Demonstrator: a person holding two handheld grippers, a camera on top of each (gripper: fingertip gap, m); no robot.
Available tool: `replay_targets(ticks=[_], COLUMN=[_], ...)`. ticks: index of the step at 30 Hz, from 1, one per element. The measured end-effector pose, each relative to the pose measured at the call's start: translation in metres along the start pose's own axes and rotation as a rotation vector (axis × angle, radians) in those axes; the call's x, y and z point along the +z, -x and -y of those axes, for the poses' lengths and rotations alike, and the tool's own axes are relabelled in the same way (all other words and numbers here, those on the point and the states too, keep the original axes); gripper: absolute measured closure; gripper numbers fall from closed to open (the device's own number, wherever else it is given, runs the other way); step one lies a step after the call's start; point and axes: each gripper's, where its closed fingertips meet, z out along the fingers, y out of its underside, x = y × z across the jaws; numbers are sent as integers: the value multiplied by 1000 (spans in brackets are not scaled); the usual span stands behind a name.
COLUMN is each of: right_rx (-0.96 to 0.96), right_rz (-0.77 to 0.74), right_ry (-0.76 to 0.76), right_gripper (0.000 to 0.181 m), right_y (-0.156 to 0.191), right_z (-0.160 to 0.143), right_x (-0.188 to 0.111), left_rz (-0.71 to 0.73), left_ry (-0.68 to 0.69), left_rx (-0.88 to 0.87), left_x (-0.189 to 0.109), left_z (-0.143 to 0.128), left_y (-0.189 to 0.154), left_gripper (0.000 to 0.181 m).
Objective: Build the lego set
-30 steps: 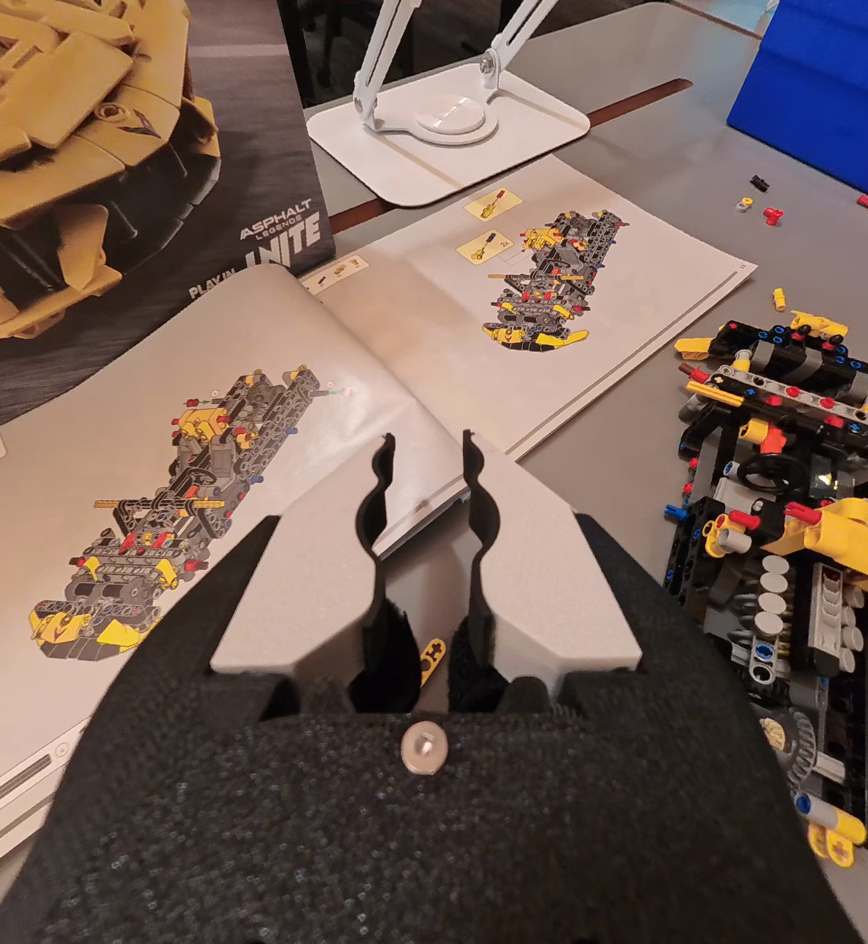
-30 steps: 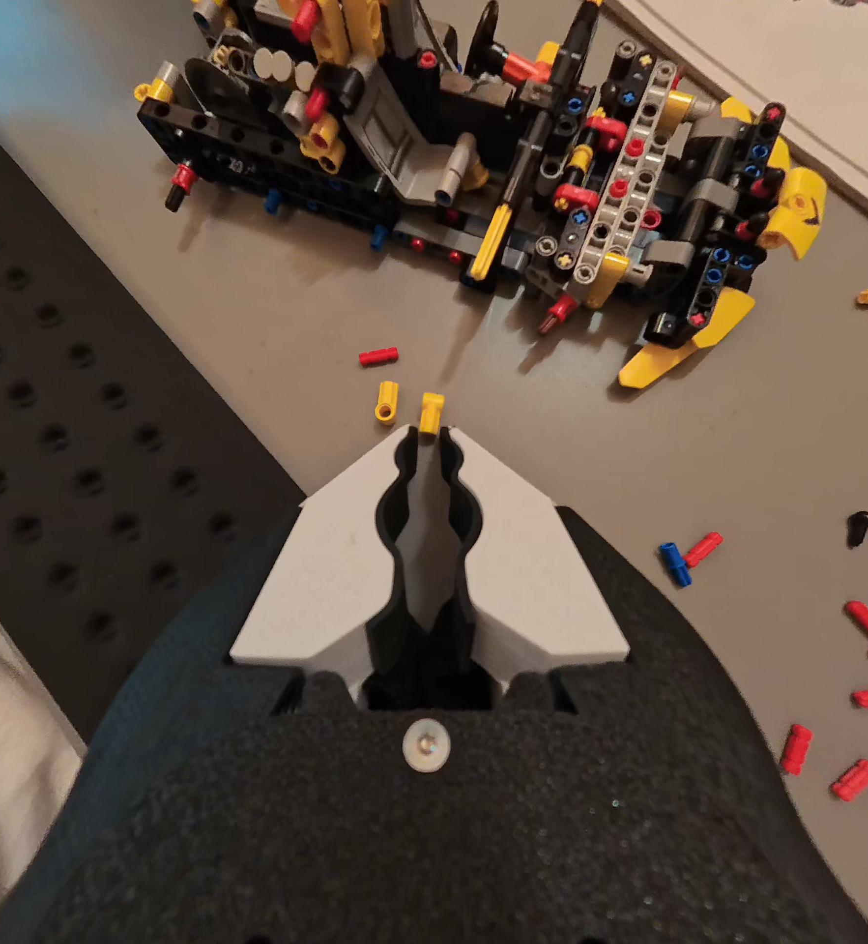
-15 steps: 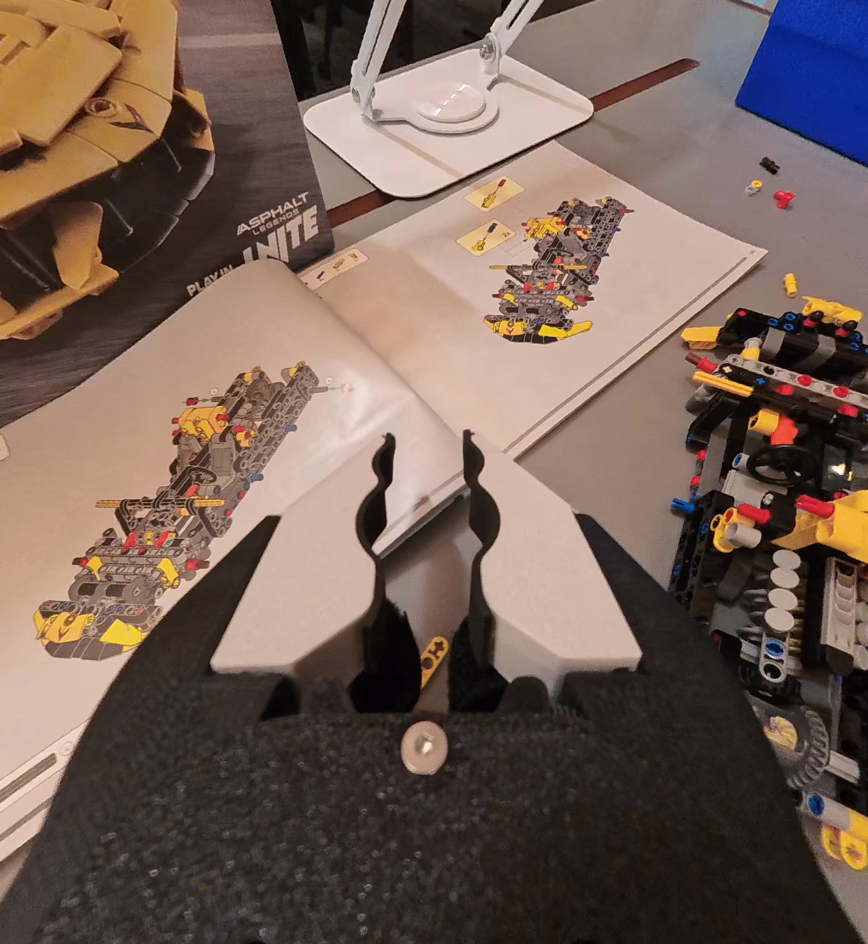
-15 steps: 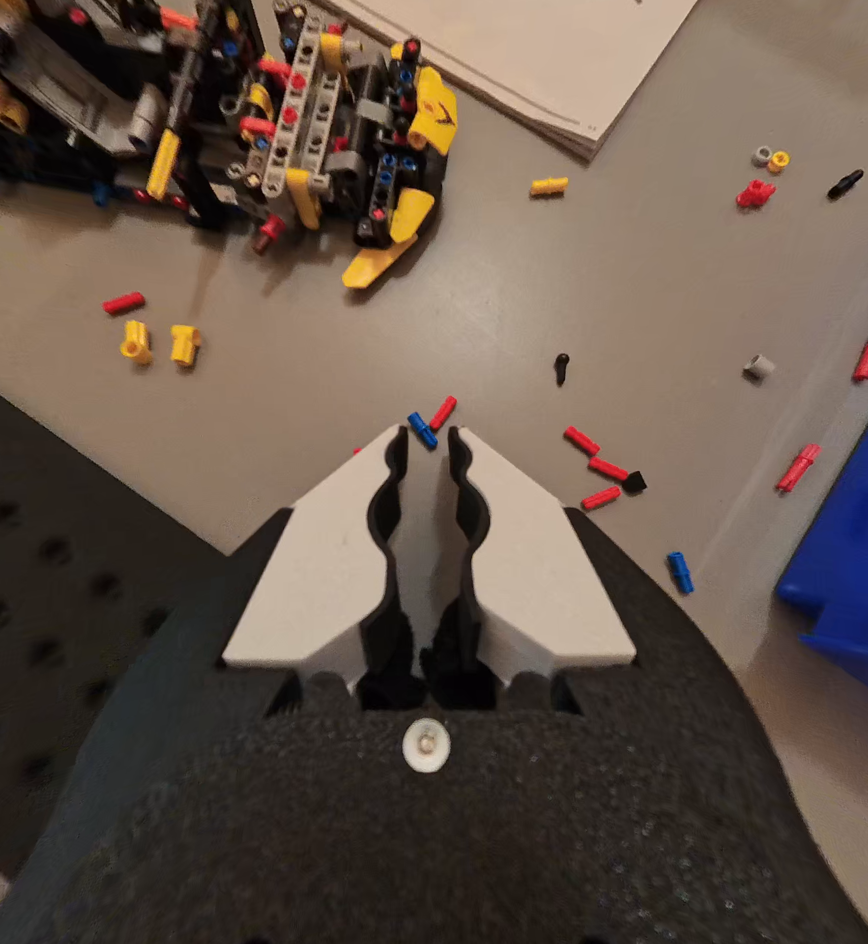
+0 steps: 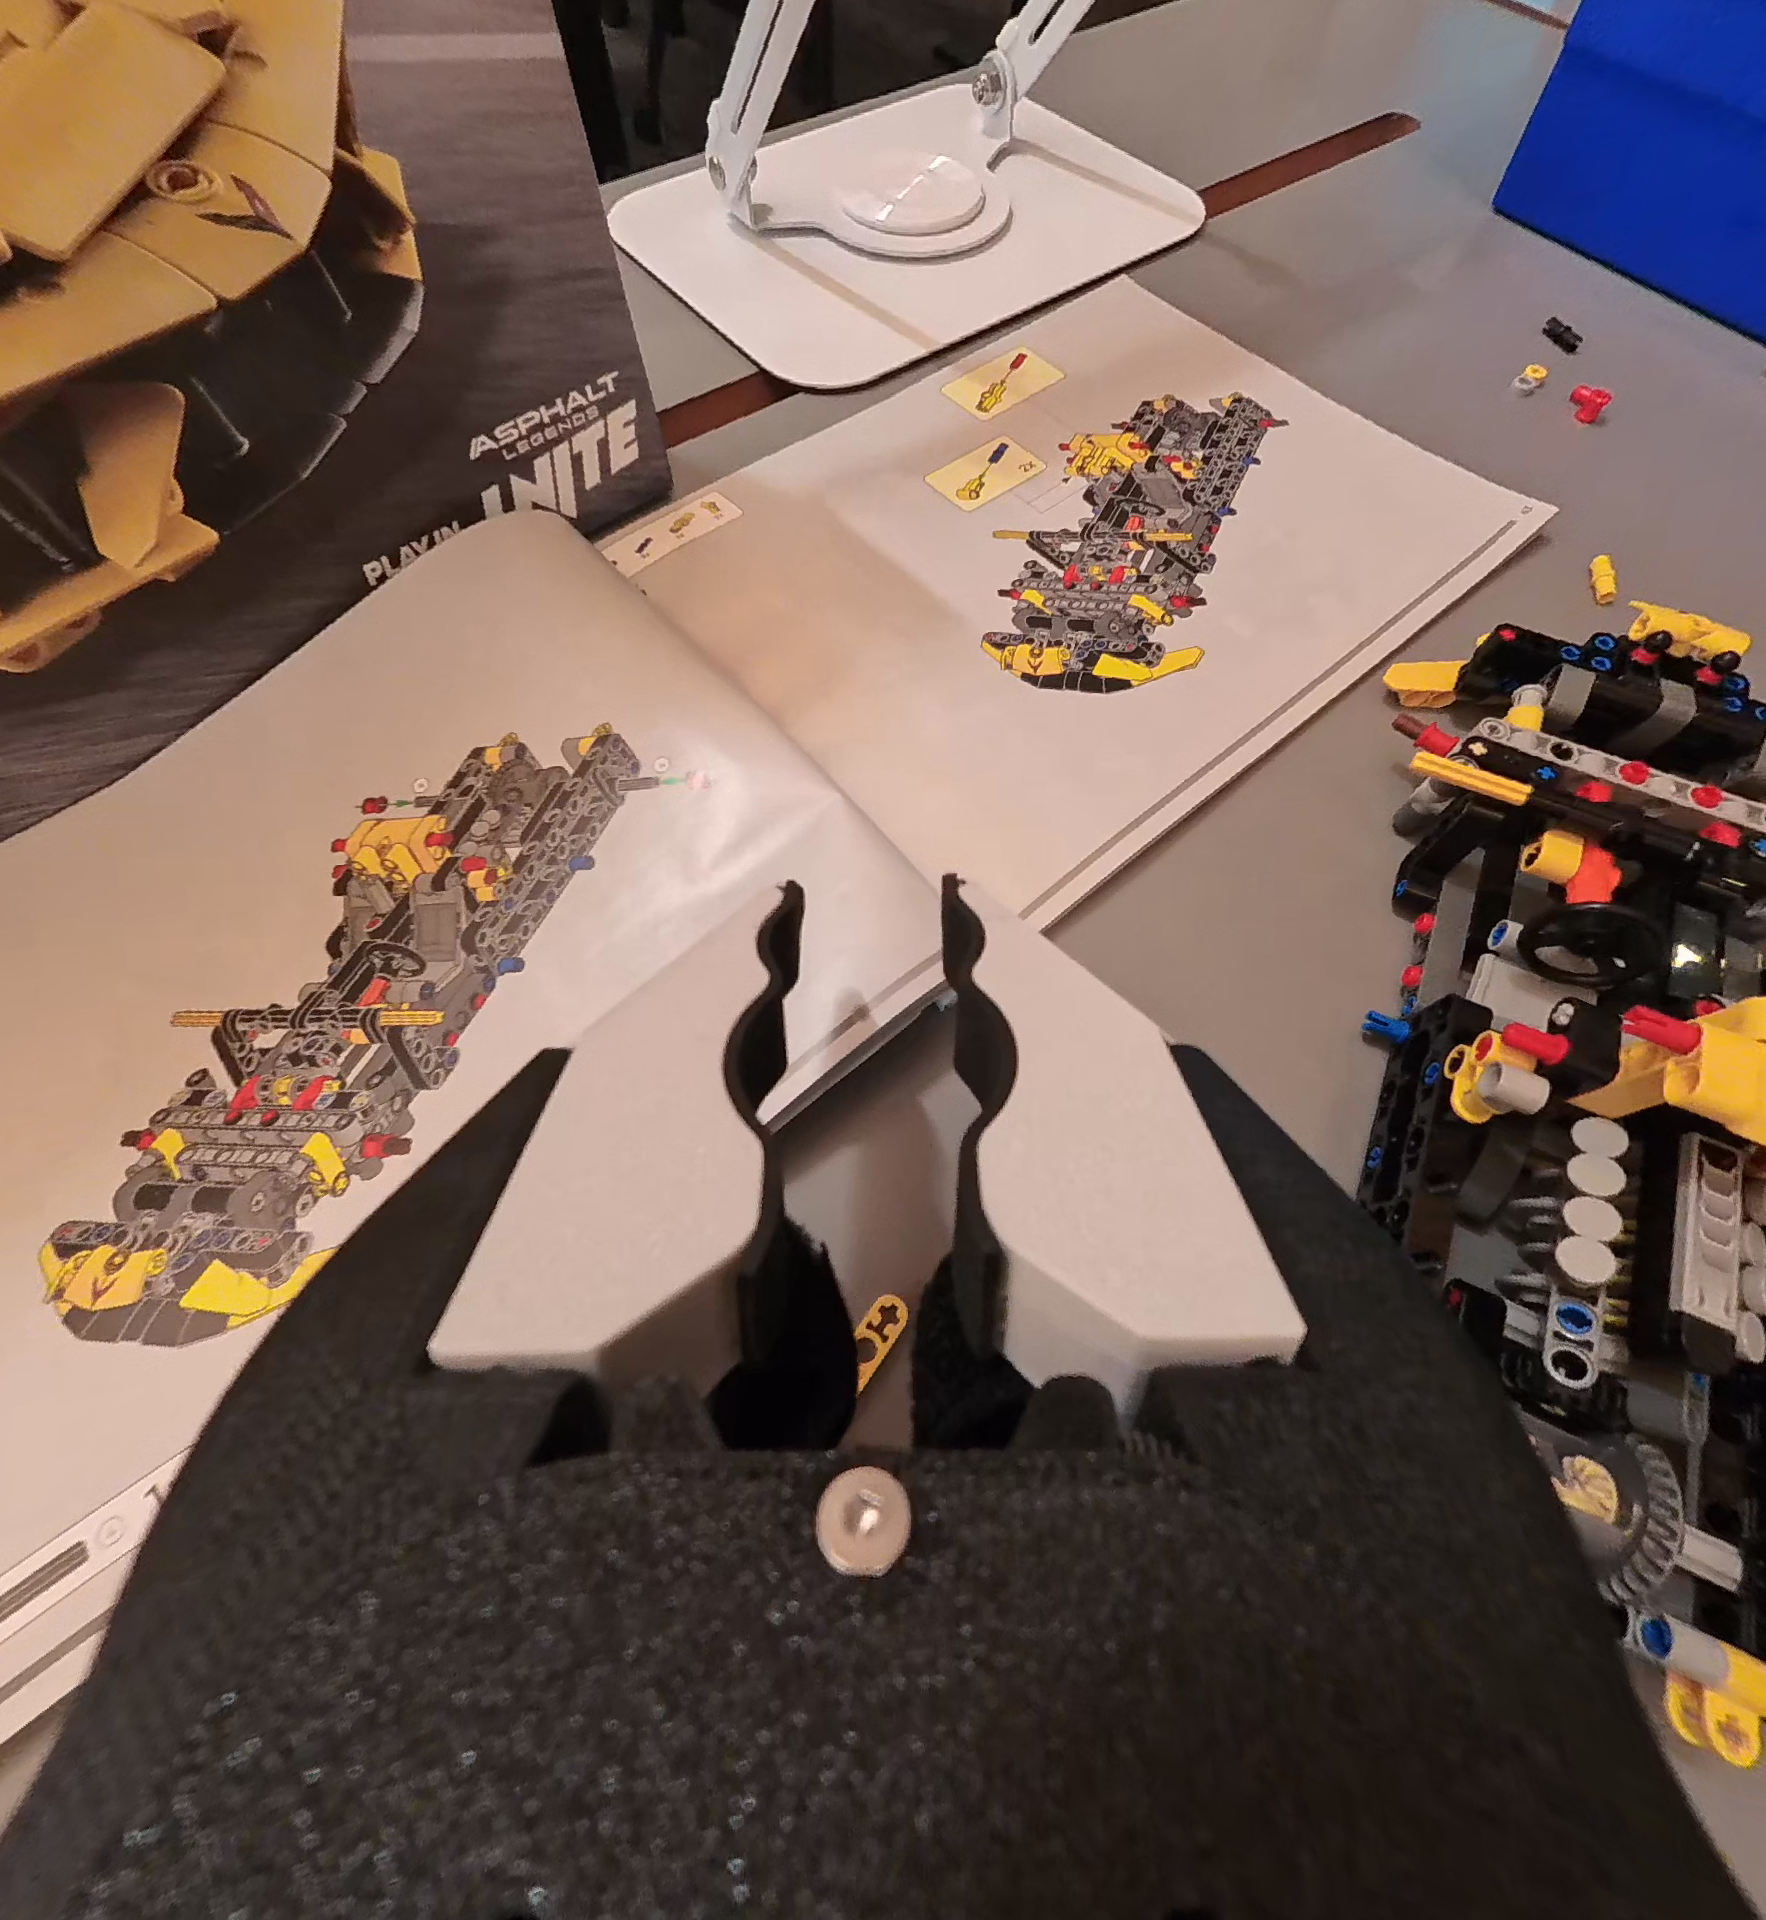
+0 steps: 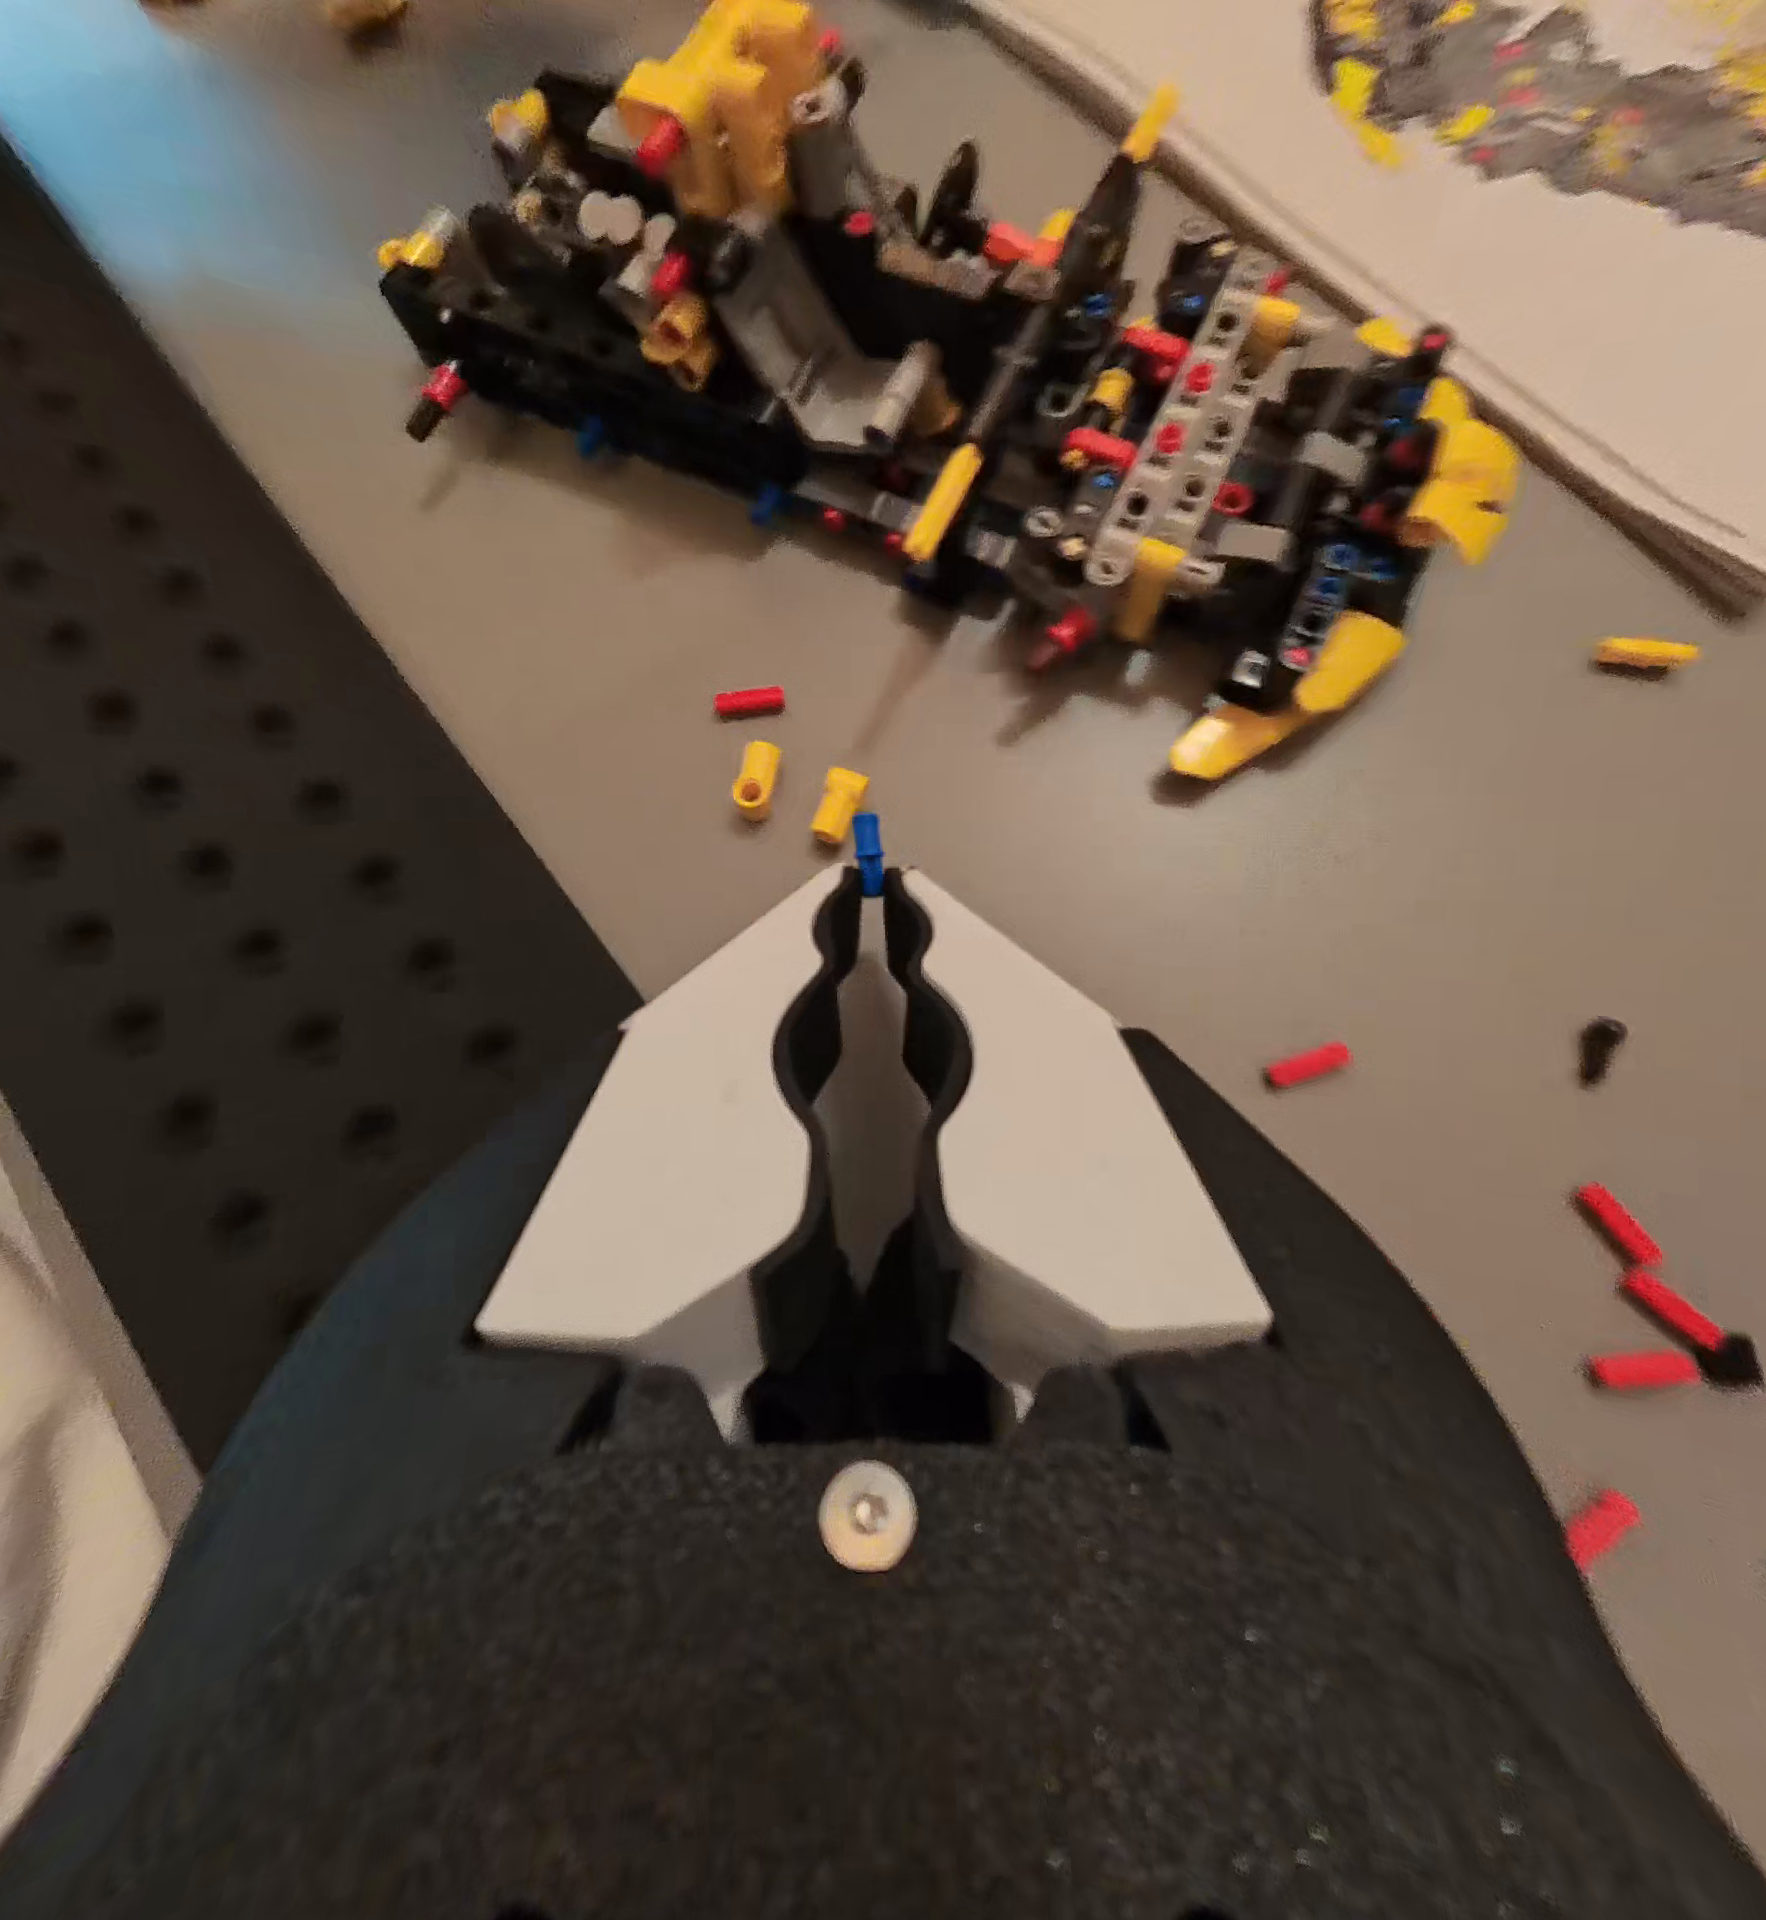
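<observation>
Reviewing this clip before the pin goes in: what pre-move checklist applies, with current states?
1. Right hand-held gripper has the blue pin: ok, pinched at the tips.
2. Pin seated straight: cannot tell, the view is blurred.
3. Left hand-held gripper free: ok, open and empty above the instruction booklet.
4. Chassis within view on the table: ok.
5. Chassis braced: not ok, nothing holds it.
6. Target hole identified: cannot tell.

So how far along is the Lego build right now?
Partway. Done: a black and yellow chassis stands assembled on the table. In hand: the right claw pinches a blue pin; the left claw is open over the instruction booklet. Left: loose red pins lie unused, and no bodywork is on.
</observation>
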Motion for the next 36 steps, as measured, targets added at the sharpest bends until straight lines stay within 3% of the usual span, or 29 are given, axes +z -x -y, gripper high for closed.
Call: replay_targets(ticks=[1,4,9,12,15,20,30,34,36], right_rx=[-16,-19,19,25,72,194,244,168,67], right_rz=[-1,-14,-22,-275,-564,-609,-532,-307,-184], right_ry=[21,107,67,-47,-96,-100,-10,-129,-95], right_gripper=[178,177,167,168,168,158,177,177,177], right_y=[2,-2,-11,-61,-126,-156,-156,-99,-59], right_z=[-1,-11,-10,-12,-39,-74,-92,-33,-12], right_x=[6,15,6,-31,-78,-95,-83,-61,-37], left_rz=[1,3,-1,0,-10,-9,-4,-3,-4], left_ry=[0,-6,-17,-14,-14,-4,2,8,11], left_rx=[1,0,-3,2,-2,11,-2,5,6], left_x=[0,-1,-4,-4,-3,-2,0,1,1], left_z=[0,2,5,4,4,2,0,-2,-3], left_y=[0,1,0,0,-3,-5,-1,-2,-2], left_gripper=[154,154,154,154,154,154,154,154,154])
